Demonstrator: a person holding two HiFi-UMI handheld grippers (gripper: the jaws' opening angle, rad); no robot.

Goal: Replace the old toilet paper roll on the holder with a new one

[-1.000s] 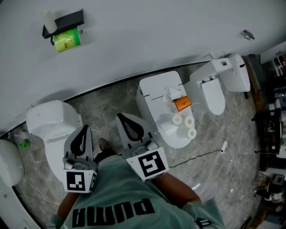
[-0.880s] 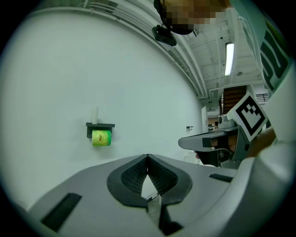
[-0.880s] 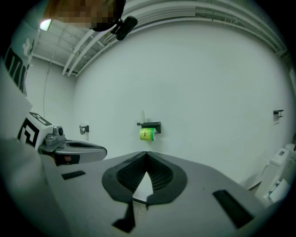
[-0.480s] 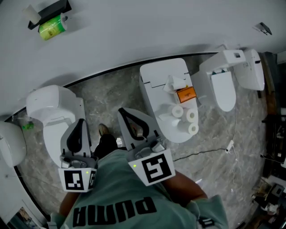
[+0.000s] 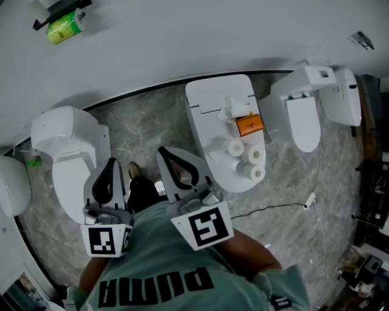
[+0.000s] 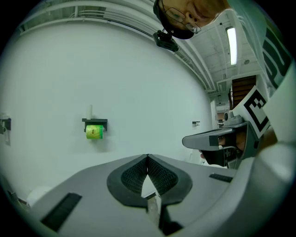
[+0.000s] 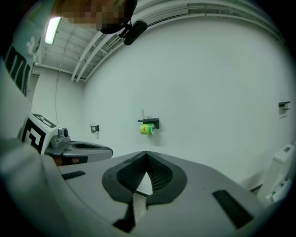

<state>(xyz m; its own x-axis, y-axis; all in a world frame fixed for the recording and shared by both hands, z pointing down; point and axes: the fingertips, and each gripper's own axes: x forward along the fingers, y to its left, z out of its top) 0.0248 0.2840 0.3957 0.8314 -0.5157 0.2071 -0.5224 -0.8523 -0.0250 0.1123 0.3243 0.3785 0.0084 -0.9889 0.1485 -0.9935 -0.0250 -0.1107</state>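
A green toilet paper roll (image 5: 63, 28) hangs on a black wall holder (image 5: 56, 11) at the head view's upper left. It also shows in the left gripper view as the green roll (image 6: 95, 132) and in the right gripper view as the green roll (image 7: 147, 129). Three white rolls (image 5: 246, 160) lie on the lid of the middle toilet (image 5: 209, 97), beside an orange box (image 5: 250, 125). My left gripper (image 5: 110, 165) and right gripper (image 5: 167, 155) are both shut and empty, held close to my body, far from the holder. They point toward the wall.
A white toilet (image 5: 64, 152) stands at the left under my left gripper, and another toilet (image 5: 304, 115) with its seat up stands at the right. A cable (image 5: 285, 209) runs across the marble floor. Clutter lines the right edge.
The view has shifted: holder and green roll slid up and left toward the frame's corner, while both grippers stay shut, drifting slightly left.
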